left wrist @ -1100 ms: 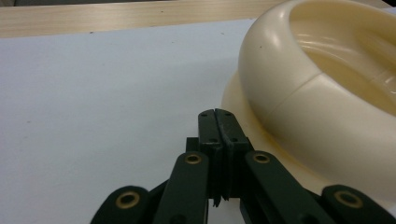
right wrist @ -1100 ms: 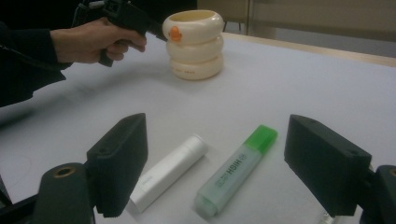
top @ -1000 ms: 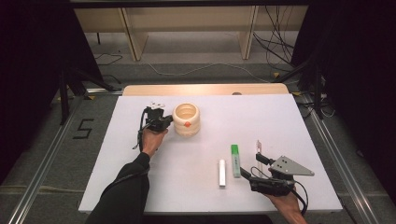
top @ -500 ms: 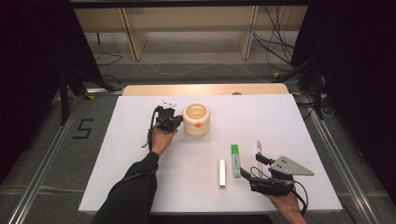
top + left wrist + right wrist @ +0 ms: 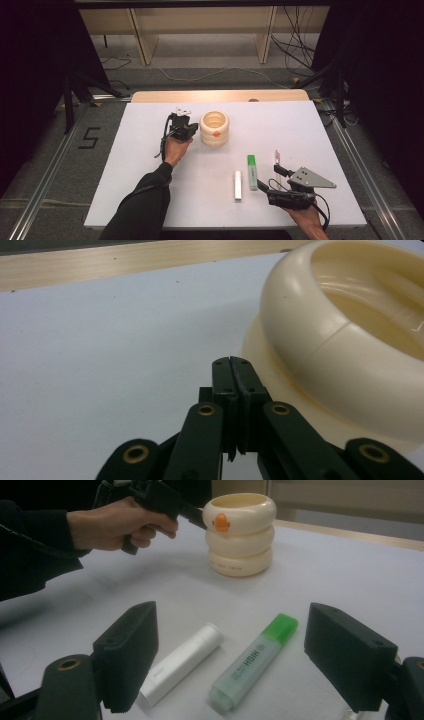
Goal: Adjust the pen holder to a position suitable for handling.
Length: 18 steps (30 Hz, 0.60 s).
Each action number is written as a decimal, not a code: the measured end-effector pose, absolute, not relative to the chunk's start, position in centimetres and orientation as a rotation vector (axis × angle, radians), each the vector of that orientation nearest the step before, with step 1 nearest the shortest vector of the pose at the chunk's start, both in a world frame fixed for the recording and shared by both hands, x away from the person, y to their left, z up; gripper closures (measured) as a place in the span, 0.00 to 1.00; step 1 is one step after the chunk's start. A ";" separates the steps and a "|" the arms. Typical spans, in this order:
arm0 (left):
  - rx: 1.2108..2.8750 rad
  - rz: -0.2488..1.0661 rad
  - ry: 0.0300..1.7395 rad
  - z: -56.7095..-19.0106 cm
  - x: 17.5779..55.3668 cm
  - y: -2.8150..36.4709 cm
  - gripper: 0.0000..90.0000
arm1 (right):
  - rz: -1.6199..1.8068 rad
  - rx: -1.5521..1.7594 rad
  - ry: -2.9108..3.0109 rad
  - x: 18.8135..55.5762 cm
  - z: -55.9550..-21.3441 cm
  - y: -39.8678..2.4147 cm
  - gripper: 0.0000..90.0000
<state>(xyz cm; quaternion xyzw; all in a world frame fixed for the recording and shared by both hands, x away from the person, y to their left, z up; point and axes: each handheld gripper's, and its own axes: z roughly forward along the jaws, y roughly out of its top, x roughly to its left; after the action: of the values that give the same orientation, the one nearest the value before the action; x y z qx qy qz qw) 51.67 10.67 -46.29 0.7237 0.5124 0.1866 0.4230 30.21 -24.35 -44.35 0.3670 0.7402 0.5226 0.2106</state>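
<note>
right gripper (image 5: 227, 645): lower right of the high view, low over the table; jaws wide apart, pads touching nothing.
highlighter (image 5: 254, 661): green cap, lies flat between the open jaws in the right gripper view, clear of both pads. Judged light, rigid, smooth plastic; likely to roll or slip, so take it across the barrel at mid-length.
white tube (image 5: 181, 663): just beside the highlighter on its left, roughly parallel, also flat on the table. Judged light and stiff; round, may roll.
table (image 5: 150, 200): white top, wooden strip along the far edge.
left gripper (image 5: 192, 129): centre of the high view, left of the pot; jaws closed on each other, nothing between them; they have just parted by a hair. Tips lie right against the pot's side; cannot tell whether they press on it.
pot (image 5: 214, 128): cream, three stacked rings, orange mark on the top ring, upright, open-topped, upper centre of the frame. Judged hard, glossy plastic, light, so it may slide when nudged; a hold over the rim wall looks safest.
</note>
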 end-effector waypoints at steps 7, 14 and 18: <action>1.799 0.443 1.271 -45.0 50.2 12.6 0.82 | 1.442 1.029 2.058 30.3 -44.4 -24.3 0.25; 1.809 0.373 1.252 -44.0 48.0 14.0 0.54 | 1.433 1.035 2.059 30.3 -44.4 -24.2 0.25; 1.794 0.367 1.222 -43.1 46.6 14.6 0.46 | 1.427 1.035 2.060 30.2 -44.4 -24.3 0.25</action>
<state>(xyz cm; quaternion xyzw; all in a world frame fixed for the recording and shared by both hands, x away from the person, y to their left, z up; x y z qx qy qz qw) 46.61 14.58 -43.06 0.7264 0.4951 0.1487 0.4530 30.25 -24.30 -44.39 0.3731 0.7422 0.5142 0.2135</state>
